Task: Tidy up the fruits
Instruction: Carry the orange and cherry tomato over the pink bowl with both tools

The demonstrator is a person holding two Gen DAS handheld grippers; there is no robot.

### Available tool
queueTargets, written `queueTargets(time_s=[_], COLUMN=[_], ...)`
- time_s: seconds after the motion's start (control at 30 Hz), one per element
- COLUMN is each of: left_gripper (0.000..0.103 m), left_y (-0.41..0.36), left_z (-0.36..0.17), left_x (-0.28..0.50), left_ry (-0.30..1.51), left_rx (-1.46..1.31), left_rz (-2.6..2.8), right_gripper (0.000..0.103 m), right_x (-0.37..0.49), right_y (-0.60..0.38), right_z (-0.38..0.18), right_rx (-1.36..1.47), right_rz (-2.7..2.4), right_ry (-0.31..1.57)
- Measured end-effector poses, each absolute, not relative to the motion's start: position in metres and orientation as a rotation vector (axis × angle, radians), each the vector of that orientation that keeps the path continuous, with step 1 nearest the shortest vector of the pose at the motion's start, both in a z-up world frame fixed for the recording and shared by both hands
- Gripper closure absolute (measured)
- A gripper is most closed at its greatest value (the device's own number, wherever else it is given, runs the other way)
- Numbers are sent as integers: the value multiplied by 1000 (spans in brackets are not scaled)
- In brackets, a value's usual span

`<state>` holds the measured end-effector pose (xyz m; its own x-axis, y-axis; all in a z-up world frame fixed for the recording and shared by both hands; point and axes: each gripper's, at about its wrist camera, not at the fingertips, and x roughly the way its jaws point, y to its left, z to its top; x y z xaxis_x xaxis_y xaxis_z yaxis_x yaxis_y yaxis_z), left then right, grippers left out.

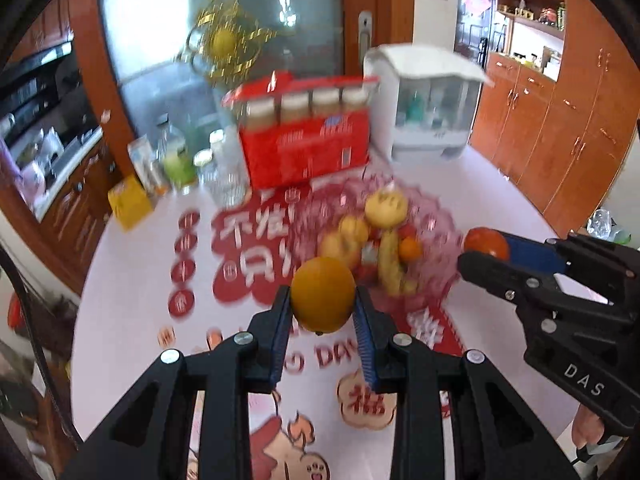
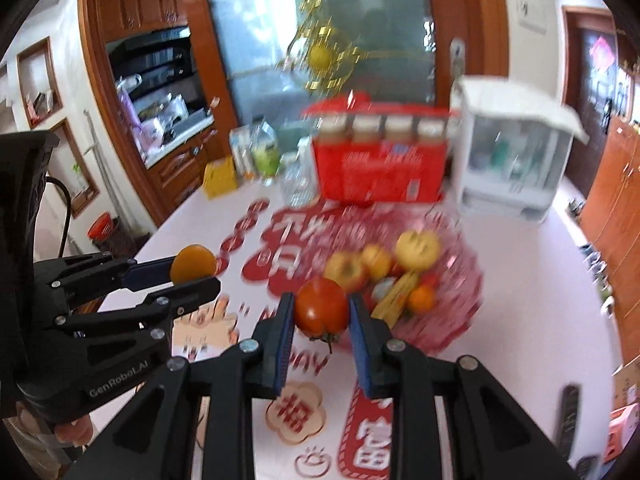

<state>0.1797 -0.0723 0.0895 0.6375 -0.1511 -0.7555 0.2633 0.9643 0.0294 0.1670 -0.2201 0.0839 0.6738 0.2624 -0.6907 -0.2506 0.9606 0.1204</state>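
Observation:
My left gripper (image 1: 322,300) is shut on an orange (image 1: 322,293) and holds it above the table, just short of the pink glass fruit bowl (image 1: 436,256). My right gripper (image 2: 322,312) is shut on a red tomato (image 2: 322,307), also above the table near the bowl (image 2: 460,280). The bowl holds apples, a banana and a small orange. In the left wrist view the right gripper (image 1: 486,250) comes in from the right with the tomato (image 1: 486,244). In the right wrist view the left gripper (image 2: 194,270) shows at the left with the orange (image 2: 194,263).
A white table (image 1: 132,320) with red festive stickers. Behind the bowl stand a red carton of jars (image 1: 308,136), a white cabinet-like box (image 1: 432,108), bottles (image 1: 176,156) and a yellow box (image 1: 130,200). Wooden cupboards (image 1: 560,128) stand to the right. A remote (image 2: 568,412) lies at the right table edge.

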Motion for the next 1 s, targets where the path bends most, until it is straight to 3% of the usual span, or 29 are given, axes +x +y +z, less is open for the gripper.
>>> queueTargets(time_s=[0.2,0.33,0.77,1.0], left_gripper=[74,74,74,74], left_y=[-90,-99,-146,-161], left_z=[128,126,-1,-49], left_x=[226,270,363,377], left_ry=[841,871,1053,1114], left_rx=[171,165,171,138], left_rz=[-223,-203,-239,-281], right_gripper=[76,76,76,76], right_x=[205,235,314,326], right_y=[-238,-250,-284,-296], right_z=[134,133,-9,-57], right_rx=[0,1,102,141], right_rz=[212,161,117,104], right_ry=[730,744,1009,1079])
